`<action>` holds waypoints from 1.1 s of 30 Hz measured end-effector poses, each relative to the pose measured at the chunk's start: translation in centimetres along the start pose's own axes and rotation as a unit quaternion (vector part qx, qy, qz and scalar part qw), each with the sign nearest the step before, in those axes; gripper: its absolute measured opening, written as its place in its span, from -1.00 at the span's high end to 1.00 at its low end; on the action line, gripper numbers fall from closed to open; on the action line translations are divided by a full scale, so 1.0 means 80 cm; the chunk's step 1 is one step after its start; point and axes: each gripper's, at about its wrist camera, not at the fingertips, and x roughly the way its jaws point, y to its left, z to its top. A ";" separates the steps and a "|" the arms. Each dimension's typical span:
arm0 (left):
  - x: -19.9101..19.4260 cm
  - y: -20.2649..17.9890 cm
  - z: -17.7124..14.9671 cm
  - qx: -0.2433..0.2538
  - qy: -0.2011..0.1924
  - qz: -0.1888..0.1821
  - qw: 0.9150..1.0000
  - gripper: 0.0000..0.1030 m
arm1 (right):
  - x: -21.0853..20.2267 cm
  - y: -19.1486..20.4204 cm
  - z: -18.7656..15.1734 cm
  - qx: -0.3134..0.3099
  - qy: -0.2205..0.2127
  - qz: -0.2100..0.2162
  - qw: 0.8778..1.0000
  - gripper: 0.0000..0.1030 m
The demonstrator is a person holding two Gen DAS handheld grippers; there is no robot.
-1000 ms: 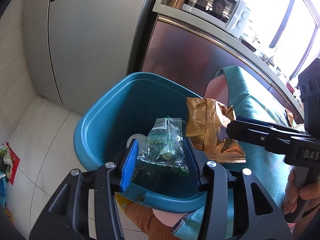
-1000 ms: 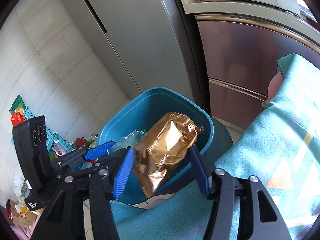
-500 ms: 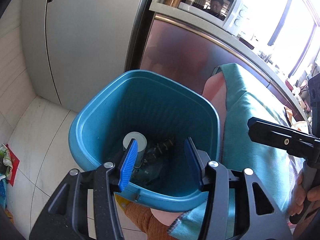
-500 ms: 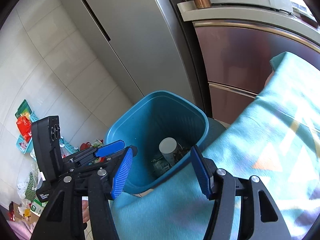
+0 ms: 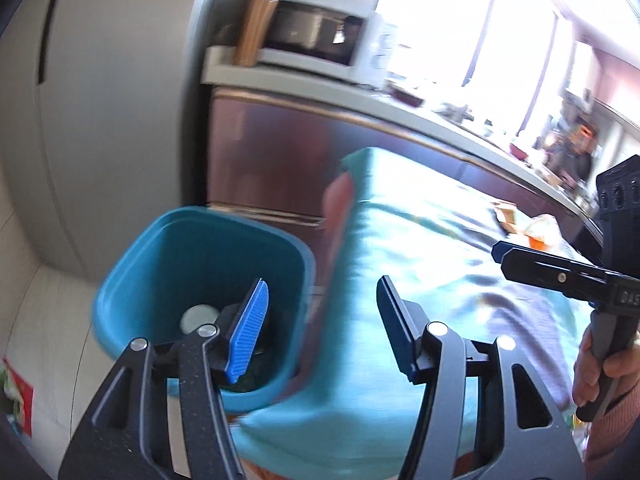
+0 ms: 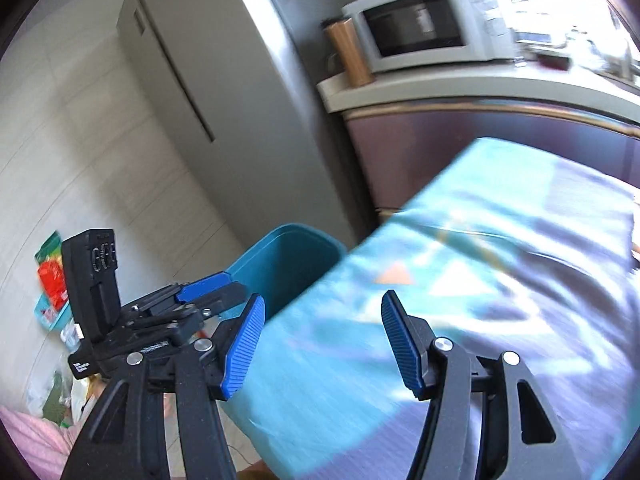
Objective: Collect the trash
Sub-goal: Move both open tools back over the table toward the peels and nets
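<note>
Both grippers lifted off bin point(image 5: 200, 248); left gripper point(image 5: 320, 328) jaws opening, empty; right gripper point(image 6: 320, 344) jaws spread, empty.

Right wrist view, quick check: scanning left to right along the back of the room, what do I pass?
Fridge → wooden cylinder → microwave; lower down, blue bin → table's teal cloth.

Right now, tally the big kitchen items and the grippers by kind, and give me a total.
Grippers: 2, left gripper with jaws opening and nothing between them, right gripper open and holding nothing
Blue bins: 1
Microwaves: 1
Fridges: 1
Teal tablecloths: 1
Total: 6
</note>
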 end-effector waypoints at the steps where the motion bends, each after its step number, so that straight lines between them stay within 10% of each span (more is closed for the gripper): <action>1: -0.001 -0.011 0.002 0.008 -0.001 -0.010 1.000 -0.09 | -0.013 -0.009 -0.004 0.008 -0.009 -0.009 1.000 -0.13; 12: 0.032 -0.154 0.000 0.085 0.029 -0.113 0.990 -0.10 | -0.148 -0.111 -0.068 0.101 -0.083 -0.128 0.983 -0.13; 23: 0.083 -0.315 -0.028 0.169 0.085 -0.202 0.961 -0.10 | -0.241 -0.224 -0.117 0.182 -0.142 -0.242 0.942 -0.13; 33: 0.130 -0.417 -0.043 0.182 0.145 -0.260 0.937 -0.10 | -0.255 -0.300 -0.131 0.215 -0.120 -0.261 0.933 -0.13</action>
